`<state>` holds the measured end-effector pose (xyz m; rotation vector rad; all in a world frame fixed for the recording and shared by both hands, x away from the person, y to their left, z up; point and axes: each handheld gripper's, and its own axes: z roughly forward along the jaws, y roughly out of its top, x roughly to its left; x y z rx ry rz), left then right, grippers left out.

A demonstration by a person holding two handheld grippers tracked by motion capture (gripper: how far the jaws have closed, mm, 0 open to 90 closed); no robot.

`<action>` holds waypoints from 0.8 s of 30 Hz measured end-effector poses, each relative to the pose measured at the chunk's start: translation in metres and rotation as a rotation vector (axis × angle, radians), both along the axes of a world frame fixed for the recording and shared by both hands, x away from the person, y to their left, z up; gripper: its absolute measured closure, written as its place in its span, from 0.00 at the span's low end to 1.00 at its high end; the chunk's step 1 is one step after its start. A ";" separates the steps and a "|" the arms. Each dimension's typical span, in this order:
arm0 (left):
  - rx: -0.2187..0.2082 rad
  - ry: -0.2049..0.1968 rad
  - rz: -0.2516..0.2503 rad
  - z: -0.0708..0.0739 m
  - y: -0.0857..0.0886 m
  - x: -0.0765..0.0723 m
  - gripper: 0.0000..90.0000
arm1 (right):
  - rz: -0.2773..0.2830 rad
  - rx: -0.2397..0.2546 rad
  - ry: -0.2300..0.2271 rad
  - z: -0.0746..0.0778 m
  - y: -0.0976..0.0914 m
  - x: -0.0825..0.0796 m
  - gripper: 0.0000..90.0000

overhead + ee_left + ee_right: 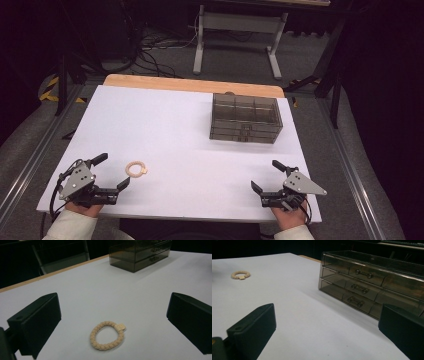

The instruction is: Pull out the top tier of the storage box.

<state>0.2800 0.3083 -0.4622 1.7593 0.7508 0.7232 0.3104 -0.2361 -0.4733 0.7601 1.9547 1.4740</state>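
Observation:
A beige braided hair tie [136, 168] lies flat on the white table top [175, 130], near the front left. In the left gripper view the hair tie [107, 335] sits on the table just ahead of the two black jaws, between their lines. My left gripper [112, 171] stands open, with nothing in it. At the front right my right gripper [265, 175] is open too and points toward a smoky transparent drawer box [245, 118]. The drawer box [372, 282] shows three shut drawers with small handles, and the hair tie [241, 275] lies far off at upper left.
A wooden strip [192, 85] edges the table's far side. Beyond it stand a grey metal frame [235, 35] and cables on the floor. Metal rails run along both sides of the table.

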 end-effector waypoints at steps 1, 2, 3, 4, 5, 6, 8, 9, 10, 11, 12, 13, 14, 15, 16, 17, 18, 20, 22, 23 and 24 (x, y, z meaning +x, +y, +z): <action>0.001 -0.001 0.000 0.000 0.000 0.000 0.00 | -0.001 0.001 -0.001 0.000 0.000 0.000 0.02; 0.001 -0.001 0.000 0.000 0.000 0.000 0.00 | -0.001 0.001 -0.001 0.000 0.000 0.000 0.02; 0.002 -0.002 0.001 0.000 0.000 0.000 0.01 | -0.001 0.000 -0.001 0.000 0.000 0.000 0.02; -0.007 0.001 0.014 0.000 -0.001 -0.001 0.01 | -0.001 0.000 -0.001 0.000 0.000 0.000 0.02; 0.003 -0.002 0.004 0.000 -0.001 -0.001 0.01 | -0.003 -0.005 -0.001 0.000 0.000 0.000 0.02; 0.012 -0.006 -0.001 0.000 0.000 0.000 0.01 | -0.003 -0.013 -0.007 0.000 0.000 0.000 0.02; 0.009 -0.008 0.000 0.001 0.000 -0.001 0.01 | -0.004 -0.015 -0.006 0.000 0.001 0.000 0.02; -0.001 -0.001 0.008 0.000 -0.001 -0.001 0.01 | -0.004 -0.018 -0.005 0.000 0.001 0.000 0.02; -0.001 -0.001 0.008 0.000 -0.001 -0.001 0.01 | -0.004 -0.018 -0.005 0.000 0.001 0.000 0.02; -0.001 -0.001 0.006 0.000 -0.001 -0.001 0.01 | -0.004 -0.020 -0.007 0.000 0.002 0.000 0.02; -0.001 -0.001 0.006 0.000 -0.001 -0.001 0.01 | -0.004 -0.020 -0.007 0.000 0.002 0.000 0.02; -0.001 -0.001 0.006 0.000 -0.001 -0.001 0.01 | -0.004 -0.018 -0.008 0.000 0.002 0.000 0.02; 0.010 -0.007 -0.002 0.001 -0.001 -0.001 0.01 | -0.004 -0.016 -0.007 0.001 0.002 0.000 0.02; 0.008 -0.007 -0.004 0.001 -0.001 -0.001 0.01 | -0.004 -0.016 -0.007 0.001 0.002 0.000 0.02; 0.015 -0.012 -0.005 0.001 -0.001 -0.001 0.01 | -0.005 -0.018 -0.009 0.001 0.002 0.000 0.02; 0.001 -0.003 0.005 0.001 -0.002 -0.002 0.01 | -0.004 -0.019 -0.010 0.001 0.002 0.000 0.02; 0.001 -0.004 0.005 0.001 -0.002 -0.002 0.01 | -0.004 -0.019 -0.010 0.001 0.002 0.000 0.02; 0.007 -0.005 -0.001 0.001 -0.001 -0.002 0.01 | -0.004 -0.017 -0.011 0.001 0.002 0.000 0.02; 0.009 -0.005 -0.004 0.001 -0.001 -0.001 0.01 | -0.003 -0.019 -0.010 0.001 0.002 0.000 0.03; 0.010 -0.004 -0.004 0.001 -0.001 -0.001 0.01 | -0.001 -0.021 -0.007 0.000 0.002 0.000 0.03; -0.001 -0.001 0.008 0.000 -0.002 -0.002 0.01 | 0.000 -0.023 -0.006 0.000 0.002 0.001 0.03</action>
